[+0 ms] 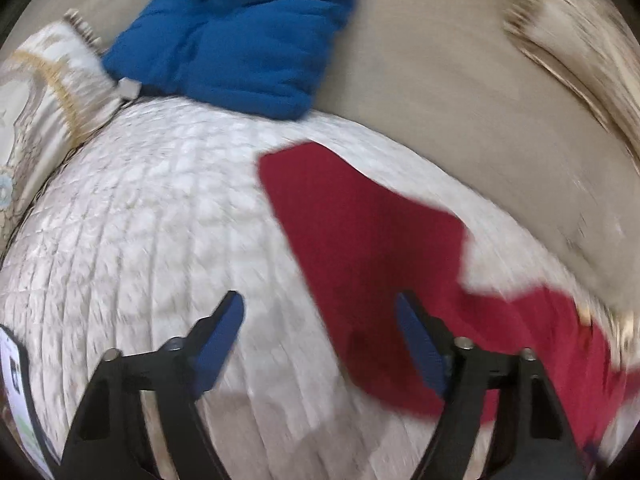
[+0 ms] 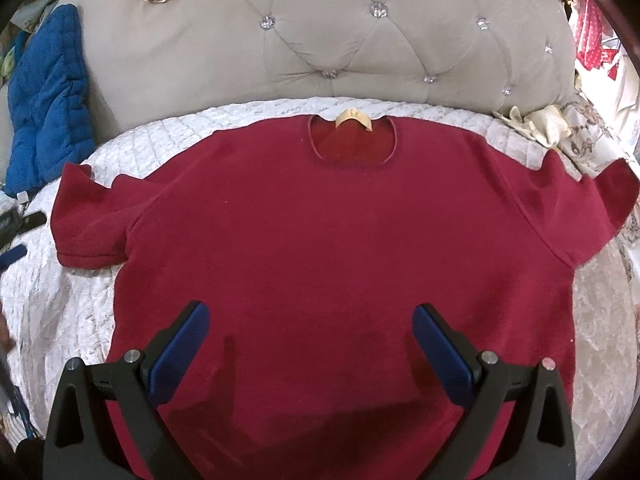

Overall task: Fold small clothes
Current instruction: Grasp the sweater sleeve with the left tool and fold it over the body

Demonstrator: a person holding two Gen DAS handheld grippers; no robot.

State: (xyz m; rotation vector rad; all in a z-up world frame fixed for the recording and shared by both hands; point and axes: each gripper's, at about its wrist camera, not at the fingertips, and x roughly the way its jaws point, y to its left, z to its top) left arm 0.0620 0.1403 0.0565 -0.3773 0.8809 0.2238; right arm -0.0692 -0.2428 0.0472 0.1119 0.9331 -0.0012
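Hovering my right gripper (image 2: 310, 342), jaws wide and empty, over the near hem of the red T-shirt (image 2: 320, 240) lying flat on the white quilt (image 2: 72, 312), while my left gripper (image 1: 320, 344), open and empty, nears its left sleeve for the first fold.

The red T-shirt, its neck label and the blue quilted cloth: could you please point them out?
red T-shirt (image 2: 320, 240), right wrist view, chest.
neck label (image 2: 354, 118), right wrist view, centre.
blue quilted cloth (image 1: 240, 36), left wrist view, middle.
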